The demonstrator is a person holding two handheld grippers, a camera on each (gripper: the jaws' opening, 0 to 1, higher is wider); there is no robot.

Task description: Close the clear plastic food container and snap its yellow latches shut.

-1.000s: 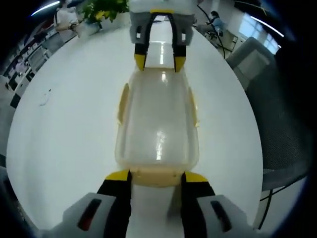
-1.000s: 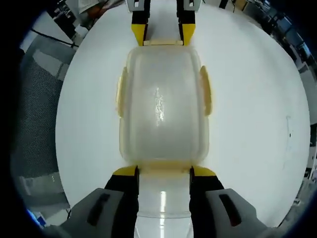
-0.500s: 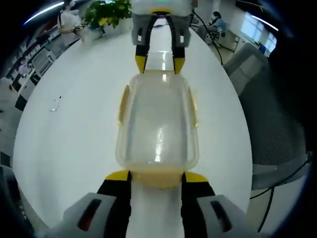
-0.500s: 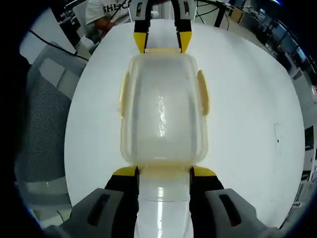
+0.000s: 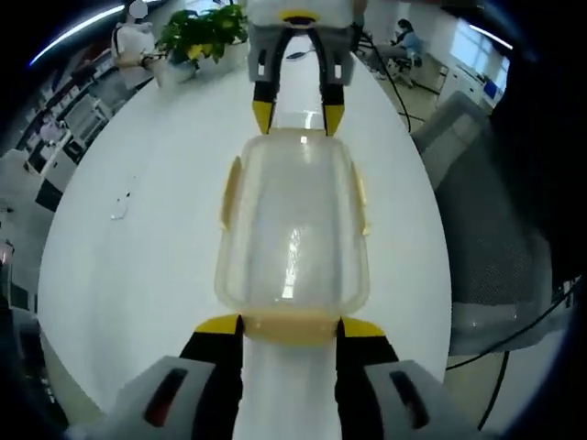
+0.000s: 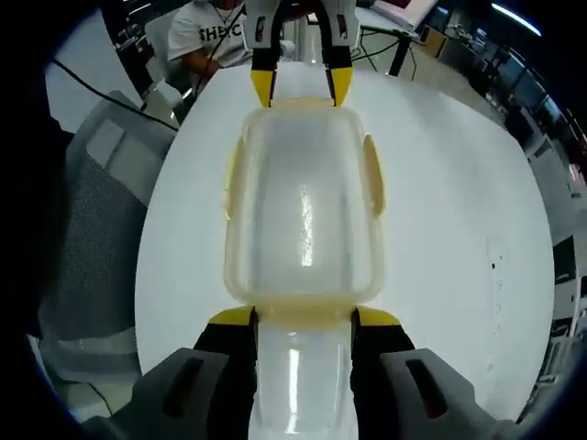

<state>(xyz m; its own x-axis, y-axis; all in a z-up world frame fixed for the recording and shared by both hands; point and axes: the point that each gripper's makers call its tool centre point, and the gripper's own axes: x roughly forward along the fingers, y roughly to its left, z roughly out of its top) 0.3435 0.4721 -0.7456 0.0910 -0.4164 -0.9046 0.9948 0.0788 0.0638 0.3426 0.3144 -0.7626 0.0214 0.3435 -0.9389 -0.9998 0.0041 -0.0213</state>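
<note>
The clear plastic food container (image 5: 292, 229) hangs lengthwise between my two grippers above the white round table (image 5: 138, 257). Its lid is on. A yellow latch (image 5: 229, 188) lies along each long side. My left gripper (image 5: 291, 325) is shut on the container's near yellow end latch (image 5: 292, 328). At the far end my right gripper (image 5: 298, 117) clasps the other end. In the right gripper view the container (image 6: 303, 220) runs away from my right gripper (image 6: 304, 318), which is shut on its end latch (image 6: 303, 316). The left gripper (image 6: 301, 87) holds the far end.
A grey mesh chair (image 5: 495, 229) stands beside the table, also seen as the chair (image 6: 87, 211) on the left. A potted plant (image 5: 202, 27) sits at the table's far edge. A seated person (image 6: 206, 37) is beyond the table. A small scrap (image 5: 119, 211) lies on the tabletop.
The table has shrunk and dropped away in both views while the container stays fixed between the jaws: both grippers have risen with it. More of the room shows around the table.
</note>
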